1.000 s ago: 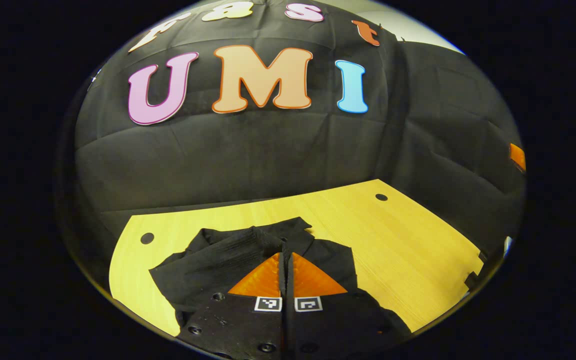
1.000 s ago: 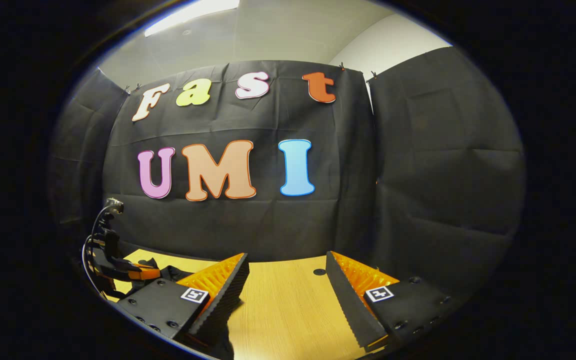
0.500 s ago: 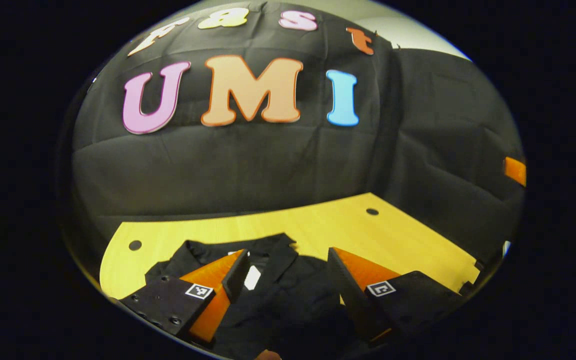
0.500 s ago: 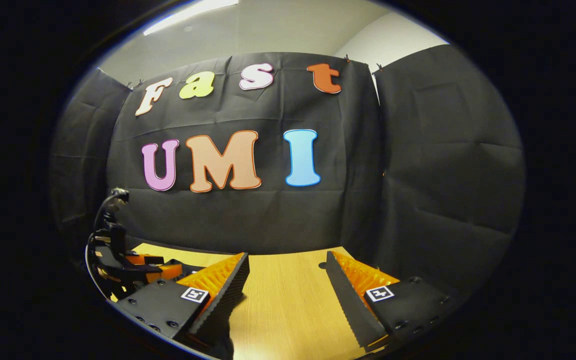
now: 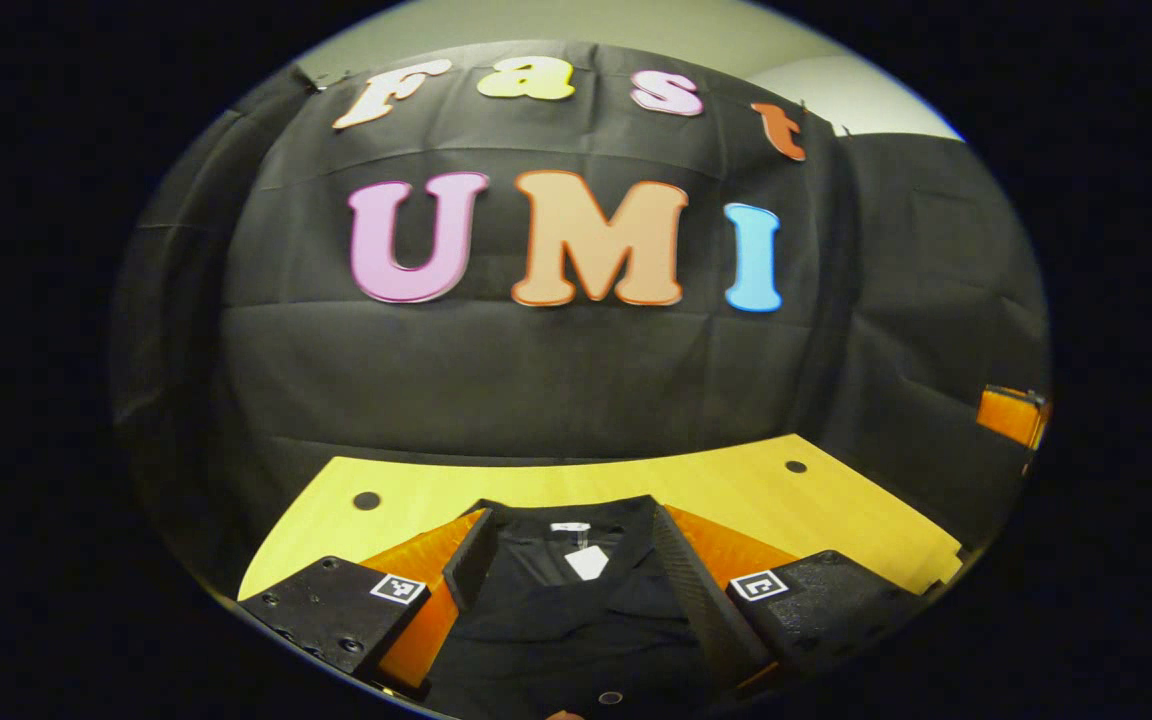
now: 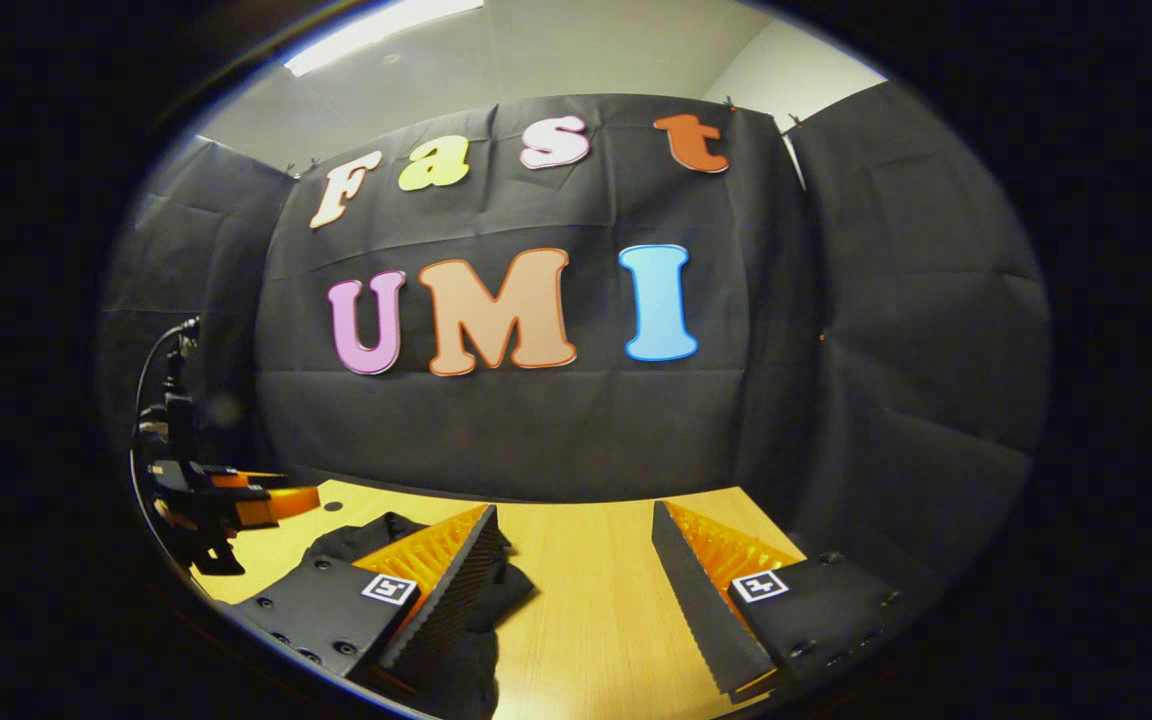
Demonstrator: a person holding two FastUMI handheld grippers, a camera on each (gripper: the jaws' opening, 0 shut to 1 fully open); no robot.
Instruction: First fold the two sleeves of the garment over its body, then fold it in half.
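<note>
Partly hidden: garment (image 5: 576,600) between splayed left claw (image 5: 568,545) fingers.

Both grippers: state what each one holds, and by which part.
Nothing is held. The left gripper is open above the black garment's collar end; the right gripper is open over the wooden table, beside the garment's edge.

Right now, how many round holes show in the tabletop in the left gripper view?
2: one hole near the far left corner, another hole near the far right corner. The garment may hide more.
</note>
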